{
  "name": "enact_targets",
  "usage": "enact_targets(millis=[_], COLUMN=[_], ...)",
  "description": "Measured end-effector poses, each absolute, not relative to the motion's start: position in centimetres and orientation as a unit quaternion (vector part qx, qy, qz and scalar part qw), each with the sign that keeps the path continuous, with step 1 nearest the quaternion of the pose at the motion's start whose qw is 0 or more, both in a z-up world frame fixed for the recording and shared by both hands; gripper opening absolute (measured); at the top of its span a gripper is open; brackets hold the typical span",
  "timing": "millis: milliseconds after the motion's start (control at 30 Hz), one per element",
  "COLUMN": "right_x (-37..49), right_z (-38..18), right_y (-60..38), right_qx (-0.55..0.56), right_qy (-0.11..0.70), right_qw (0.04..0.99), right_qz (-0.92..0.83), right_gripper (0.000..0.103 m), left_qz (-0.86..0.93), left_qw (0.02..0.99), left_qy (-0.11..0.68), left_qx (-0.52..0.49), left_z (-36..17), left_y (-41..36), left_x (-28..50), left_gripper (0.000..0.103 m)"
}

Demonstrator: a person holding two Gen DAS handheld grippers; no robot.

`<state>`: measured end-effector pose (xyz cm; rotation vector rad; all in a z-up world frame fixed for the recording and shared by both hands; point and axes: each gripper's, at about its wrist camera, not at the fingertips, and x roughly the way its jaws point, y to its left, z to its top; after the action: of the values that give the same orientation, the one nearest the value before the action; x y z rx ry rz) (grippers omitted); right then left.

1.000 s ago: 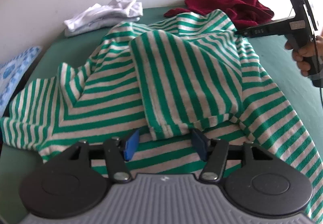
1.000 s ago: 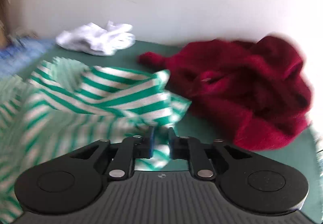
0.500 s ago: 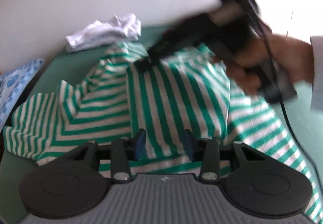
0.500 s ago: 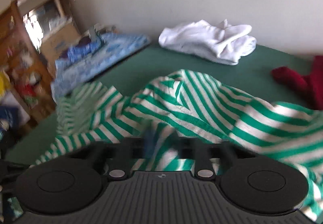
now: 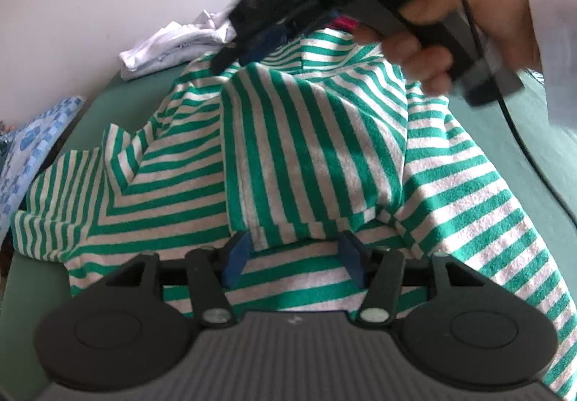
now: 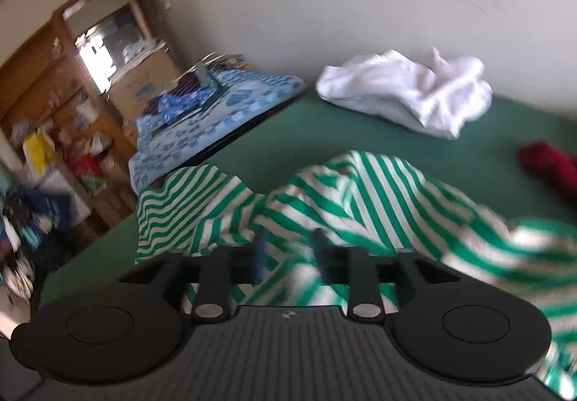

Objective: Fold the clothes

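Observation:
A green-and-white striped shirt [image 5: 313,134] lies spread and rumpled on the green table [image 5: 541,134], with a folded-over panel on top. My left gripper [image 5: 294,256] is open at the shirt's near edge, and the panel's hem drapes between its blue pads. A hand [image 5: 450,22] holds my right gripper [image 5: 267,43] over the far part of the shirt. In the right wrist view, the right gripper [image 6: 290,249] is blurred and low over the striped shirt [image 6: 360,199]. Its fingers stand apart with striped cloth showing between them.
A crumpled white garment [image 6: 407,90] lies at the table's far edge by the wall. A dark red garment [image 6: 548,166] sits to the right. A blue patterned cloth [image 6: 202,126] and a cluttered wooden shelf [image 6: 72,76] lie beyond the left edge. A black cable [image 5: 523,141] trails from the right gripper.
The right gripper swung from the shirt's far right corner by the red garment leftward across the shirt, and its fingers have parted. The left gripper stayed open at the near edge.

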<state>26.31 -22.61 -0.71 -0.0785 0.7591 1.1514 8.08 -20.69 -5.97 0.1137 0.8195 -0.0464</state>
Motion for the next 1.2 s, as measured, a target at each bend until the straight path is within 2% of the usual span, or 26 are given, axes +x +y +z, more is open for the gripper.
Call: enact_targets(millis=[33,67,167,233,300,333,367,467,567,767,800,833,867,900,967,1033,1100,1167,1200], right_x=[26.2,26.2,26.4,26.3,26.4,26.5,26.6,26.1,26.2,26.5,26.6,26.9,27.1,27.2,26.9,26.3,26.0,25.9,26.0], right_z=[-0.4,-0.3,-1.1,-1.8,-1.4,-0.9,0.0,1.9,1.9,-4.2,-4.1,-3.4,-2.6,-1.4,0.6,1.2,-0.3,-2.1,-3.1], right_y=[-21.7,-20.7,-17.8,-16.9,-16.9,-17.2,-17.8,-18.9,-19.0,-17.4,-17.9,-18.7,-19.7,-21.3,-25.2,-28.0,-29.6,-30.1,-30.0], right_qx=[-0.060,-0.085,-0.161,-0.209,-0.212,-0.190,-0.151,-0.091,-0.065,-0.156,-0.145,-0.120,-0.090,-0.049,0.013,0.037,0.052,0.046,0.036], right_qy=[0.348,0.350,0.380,0.392,0.388,0.385,0.383,0.348,0.330,0.361,0.361,0.368,0.373,0.368,0.345,0.353,0.395,0.427,0.440], right_qw=[0.770,0.768,0.745,0.731,0.718,0.709,0.696,0.675,0.678,0.717,0.724,0.730,0.736,0.744,0.766,0.771,0.753,0.745,0.745], right_qz=[0.531,0.530,0.524,0.518,0.538,0.559,0.588,0.644,0.654,0.576,0.570,0.563,0.559,0.555,0.543,0.529,0.524,0.510,0.500], right_gripper=[0.056,0.056,0.052,0.023,0.006,0.004,0.004,0.004,0.004,0.006,0.010,0.022,0.029,0.040,0.041,0.029,0.022,0.019,0.019], left_qz=[-0.021,-0.020,-0.012,-0.008,-0.013,-0.018,-0.023,-0.030,-0.004,0.027,0.030,0.034,0.037,0.041,0.048,0.043,0.011,-0.005,-0.010], left_qw=[0.915,0.915,0.916,0.917,0.918,0.921,0.922,0.924,0.926,0.917,0.916,0.918,0.919,0.920,0.922,0.931,0.940,0.935,0.931], left_qy=[0.399,0.399,0.397,0.398,0.396,0.390,0.386,0.380,0.377,0.396,0.397,0.394,0.390,0.386,0.379,0.357,0.341,0.353,0.363], left_qx=[0.055,0.054,0.046,0.026,0.002,-0.007,-0.015,-0.025,-0.011,0.029,0.038,0.044,0.051,0.058,0.071,0.058,0.030,0.033,0.039], left_z=[-6.0,-6.0,-5.8,-5.9,-6.1,-6.2,-6.2,-6.0,-5.5,-5.5,-5.5,-5.2,-4.9,-4.5,-3.9,-2.6,-1.9,-2.9,-3.6], left_y=[-20.6,-20.6,-20.0,-18.9,-18.2,-17.9,-17.7,-17.4,-17.5,-18.3,-18.4,-18.3,-18.2,-18.1,-17.9,-17.6,-17.7,-18.5,-18.9], left_x=[8.0,7.9,7.8,7.9,8.2,8.3,8.3,8.3,7.9,7.6,7.4,7.2,6.9,6.6,6.0,6.0,6.9,8.5,9.4], left_gripper=[0.059,0.059,0.059,0.057,0.046,0.033,0.017,0.004,0.004,0.006,0.007,0.012,0.018,0.020,0.020,0.017,0.013,0.025,0.024])
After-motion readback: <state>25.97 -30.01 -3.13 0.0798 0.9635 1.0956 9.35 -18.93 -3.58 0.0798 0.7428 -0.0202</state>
